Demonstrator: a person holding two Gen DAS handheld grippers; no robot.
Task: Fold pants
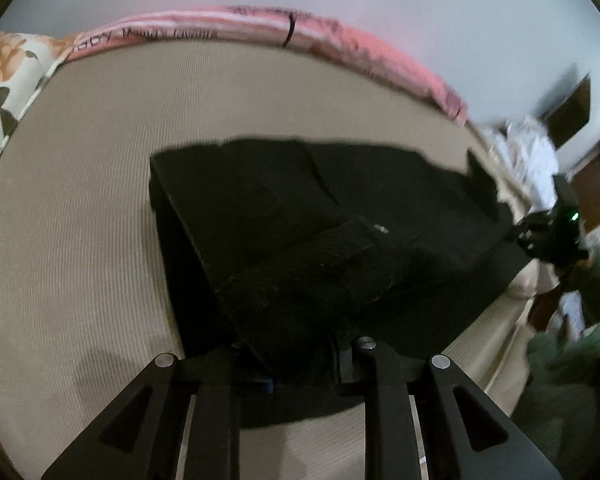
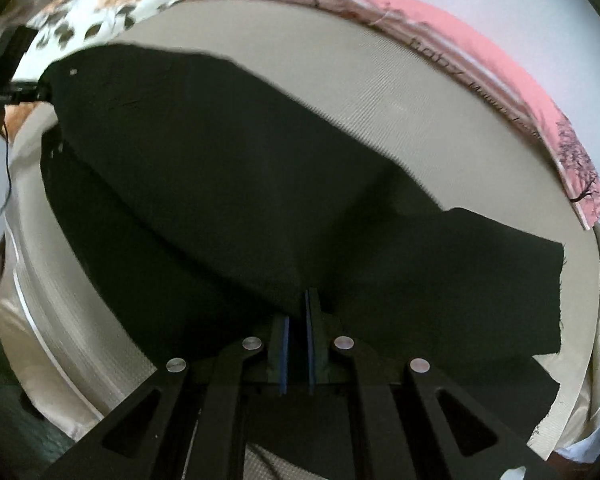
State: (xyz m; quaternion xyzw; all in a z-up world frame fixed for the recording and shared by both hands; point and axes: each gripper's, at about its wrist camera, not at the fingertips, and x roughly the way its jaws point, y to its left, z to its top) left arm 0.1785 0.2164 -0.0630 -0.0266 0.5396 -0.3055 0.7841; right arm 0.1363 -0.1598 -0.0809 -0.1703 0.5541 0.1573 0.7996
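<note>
- The pants (image 1: 300, 216), of black matte cloth, are seen lying on a bed (image 1: 80, 200) whose beige cover is finely ribbed; one layer is folded over another, with straight edges and a sharp corner at the far left in the left wrist view.
- A pink printed blanket (image 1: 380, 56) is seen curving along the bed's far edge, and a cream pillow (image 1: 4, 76) with an orange flower print is seen at the left.
- The left claw (image 1: 296, 368) is pointed steeply down at the near hem of the pants. Its tips are hidden under the dark cloth, so whether they are spread or pressed together cannot be told.
- The right claw (image 2: 297, 336) is pointed steeply down, and its blue-padded fingers (image 2: 285, 344) are drawn nearly together on a fold of the pants (image 2: 260, 184), which is pinched between them.
- In the left view the right claw (image 1: 518, 236) is seen at the cloth's right edge, held by a hand in a green sleeve (image 1: 596, 272).
</note>
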